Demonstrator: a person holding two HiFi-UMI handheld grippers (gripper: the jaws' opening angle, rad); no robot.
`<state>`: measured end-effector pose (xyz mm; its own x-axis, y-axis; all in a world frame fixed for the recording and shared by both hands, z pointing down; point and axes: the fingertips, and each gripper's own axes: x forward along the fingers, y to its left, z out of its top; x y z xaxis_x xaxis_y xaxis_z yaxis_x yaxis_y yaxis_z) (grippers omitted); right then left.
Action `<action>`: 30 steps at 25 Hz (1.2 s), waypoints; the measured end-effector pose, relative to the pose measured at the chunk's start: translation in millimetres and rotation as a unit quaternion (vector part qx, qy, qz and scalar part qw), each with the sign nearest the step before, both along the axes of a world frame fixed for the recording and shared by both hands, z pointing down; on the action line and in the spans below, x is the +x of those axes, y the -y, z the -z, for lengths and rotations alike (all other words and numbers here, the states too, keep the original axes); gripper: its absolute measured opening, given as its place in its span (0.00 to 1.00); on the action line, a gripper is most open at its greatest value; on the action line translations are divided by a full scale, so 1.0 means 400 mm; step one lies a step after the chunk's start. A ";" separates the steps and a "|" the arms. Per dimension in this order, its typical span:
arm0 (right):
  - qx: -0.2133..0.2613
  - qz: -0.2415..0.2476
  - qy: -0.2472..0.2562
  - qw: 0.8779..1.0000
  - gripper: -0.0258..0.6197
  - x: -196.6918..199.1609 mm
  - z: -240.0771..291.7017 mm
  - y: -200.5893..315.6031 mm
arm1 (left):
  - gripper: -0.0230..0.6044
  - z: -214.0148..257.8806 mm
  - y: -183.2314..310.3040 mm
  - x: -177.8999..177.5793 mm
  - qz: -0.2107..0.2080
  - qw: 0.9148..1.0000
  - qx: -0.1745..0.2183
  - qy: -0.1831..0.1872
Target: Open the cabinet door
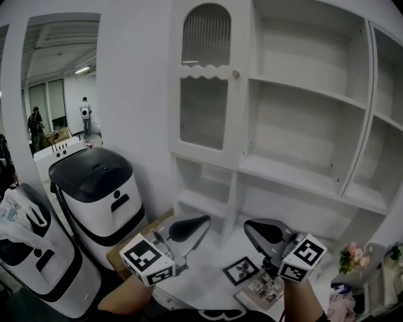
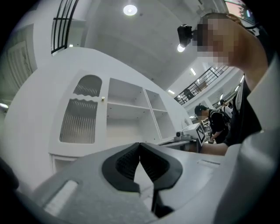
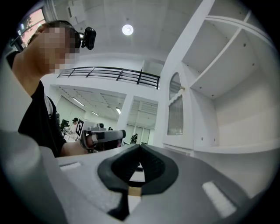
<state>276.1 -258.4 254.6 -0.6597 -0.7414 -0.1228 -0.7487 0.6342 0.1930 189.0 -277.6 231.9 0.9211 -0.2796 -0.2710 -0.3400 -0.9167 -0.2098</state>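
White cabinet door (image 1: 204,119) stands closed left of the open shelves (image 1: 308,93), with its knob (image 1: 236,73) on the right edge. The left gripper (image 1: 204,221) and right gripper (image 1: 249,226) sit well below it, jaws together, holding nothing. Recommended: raise 1 gripper to the knob, part the jaws, clamp squarely, then pull along the door's swing arc.

Everything's pretty washed out, low contrast, basically grey-white all over. The head view is the dimmest, with soft shadows sitting inside the shelves (image 1: 302,91) and straight lines bowing hard toward the edges. Both gripper views have black fisheye corners, a round ceiling light (image 2: 130,9) glaring up top, and a mushy, out-of-focus foreground.
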 end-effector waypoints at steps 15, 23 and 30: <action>0.014 -0.111 -0.002 0.994 0.04 0.045 0.121 0.165 | 0.05 0.393 0.268 0.116 -0.021 0.974 0.226 -0.005; 0.011 -0.160 -0.009 0.987 0.04 0.066 0.103 0.197 | 0.22 0.550 0.375 0.172 -0.022 0.961 0.275 -0.024; 0.007 -0.206 0.010 0.978 0.04 0.114 0.079 0.206 | 0.34 0.661 0.477 0.234 0.034 0.941 0.335 -0.021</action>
<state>321.5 -340.7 222.9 -0.3017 -0.9425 -0.1439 -0.9441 0.2744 0.1825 282.5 -468.2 -32.6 0.8921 -0.0913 -0.4424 -0.4135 -0.5594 -0.7184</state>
